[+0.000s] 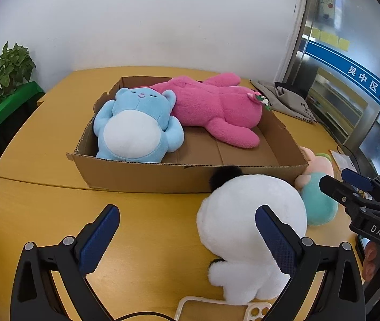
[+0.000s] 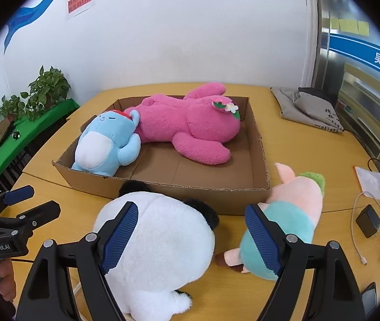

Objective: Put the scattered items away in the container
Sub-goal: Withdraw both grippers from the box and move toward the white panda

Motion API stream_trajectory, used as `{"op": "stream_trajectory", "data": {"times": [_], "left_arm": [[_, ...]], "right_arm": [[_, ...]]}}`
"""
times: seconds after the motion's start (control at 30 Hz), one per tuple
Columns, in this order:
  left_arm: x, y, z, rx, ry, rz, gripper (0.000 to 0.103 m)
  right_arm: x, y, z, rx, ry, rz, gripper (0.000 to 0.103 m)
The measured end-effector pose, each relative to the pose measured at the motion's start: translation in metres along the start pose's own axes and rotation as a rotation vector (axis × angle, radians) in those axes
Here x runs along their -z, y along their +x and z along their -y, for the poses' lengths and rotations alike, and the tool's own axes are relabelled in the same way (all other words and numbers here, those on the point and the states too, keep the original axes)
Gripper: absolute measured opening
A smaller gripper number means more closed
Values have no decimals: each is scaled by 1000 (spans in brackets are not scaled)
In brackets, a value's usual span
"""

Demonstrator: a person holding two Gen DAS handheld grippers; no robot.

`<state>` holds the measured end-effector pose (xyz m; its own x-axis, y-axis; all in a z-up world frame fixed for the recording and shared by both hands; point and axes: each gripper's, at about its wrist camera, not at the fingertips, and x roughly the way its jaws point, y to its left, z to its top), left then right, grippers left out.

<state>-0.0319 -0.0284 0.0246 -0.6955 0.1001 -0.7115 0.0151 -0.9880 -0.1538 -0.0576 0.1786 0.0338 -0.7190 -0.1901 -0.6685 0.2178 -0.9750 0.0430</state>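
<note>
A shallow cardboard box (image 1: pixel 147 175) (image 2: pixel 190 194) lies on the yellow table. In it lie a blue plush (image 1: pixel 136 125) (image 2: pixel 104 144) and a pink plush (image 1: pixel 216 107) (image 2: pixel 187 123). A white panda plush (image 1: pixel 248 230) (image 2: pixel 163 246) lies on the table in front of the box. A pink-and-teal pig plush (image 1: pixel 318 198) (image 2: pixel 289 214) lies to its right. My left gripper (image 1: pixel 187 238) is open and empty, the panda by its right finger; it also shows in the right wrist view (image 2: pixel 29 200). My right gripper (image 2: pixel 190 238) is open above the panda's right side and shows in the left wrist view (image 1: pixel 350 182).
A grey cloth bag (image 2: pixel 307 107) lies at the table's far right. A black charger (image 2: pixel 369 220), cables, a pen and a card (image 2: pixel 371 182) lie at the right edge. A phone case (image 1: pixel 216 309) lies near me. Potted plants (image 2: pixel 45 91) stand on a green shelf left.
</note>
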Motion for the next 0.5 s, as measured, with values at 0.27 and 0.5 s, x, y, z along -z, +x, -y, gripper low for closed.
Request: {"op": "stream_trajectory", "data": {"times": [0.27, 0.5], "left_arm": [[2, -4, 9, 5, 15, 1, 103], [4, 1, 14, 12, 23, -10, 103]], "right_arm": [[3, -4, 2, -10, 5, -5, 82], [4, 0, 6, -9, 10, -9, 82]]}}
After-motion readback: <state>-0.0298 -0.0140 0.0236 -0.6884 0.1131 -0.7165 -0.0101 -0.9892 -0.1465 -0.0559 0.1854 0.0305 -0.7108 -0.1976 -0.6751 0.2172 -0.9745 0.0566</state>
